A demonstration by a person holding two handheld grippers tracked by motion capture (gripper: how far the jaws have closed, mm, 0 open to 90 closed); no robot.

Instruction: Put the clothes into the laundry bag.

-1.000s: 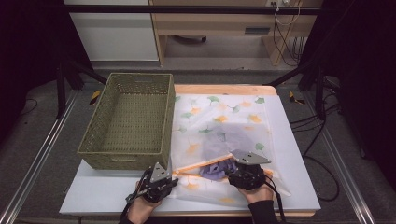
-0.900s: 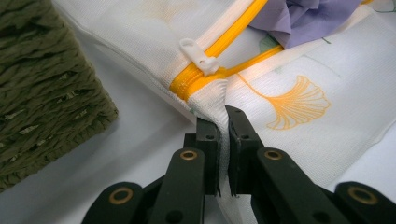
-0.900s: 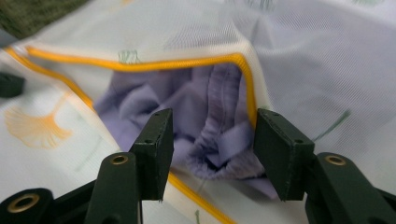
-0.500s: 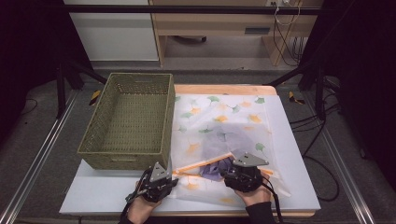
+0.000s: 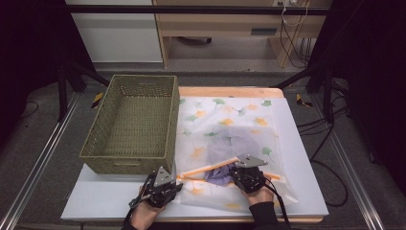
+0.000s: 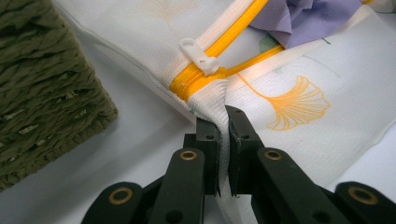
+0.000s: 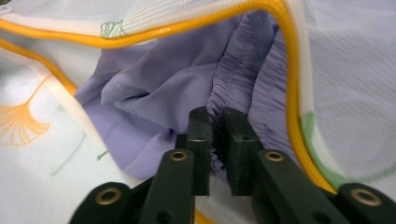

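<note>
Left gripper pinches mesh laundry bag corner by the zipper pull, at 6 o'clock of the empty wicker basket. Bag's orange-zippered mouth gapes; purple garment sits half inside. Right gripper, jaws just closed, clamps garment's gathered edge at bag's 6 o'clock.

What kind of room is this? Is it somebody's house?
Probably not a house. It looks like a lab or workshop set up for recording: a white table inside a metal frame, dark curtains at the sides, and loose cables on the grey floor.
</note>
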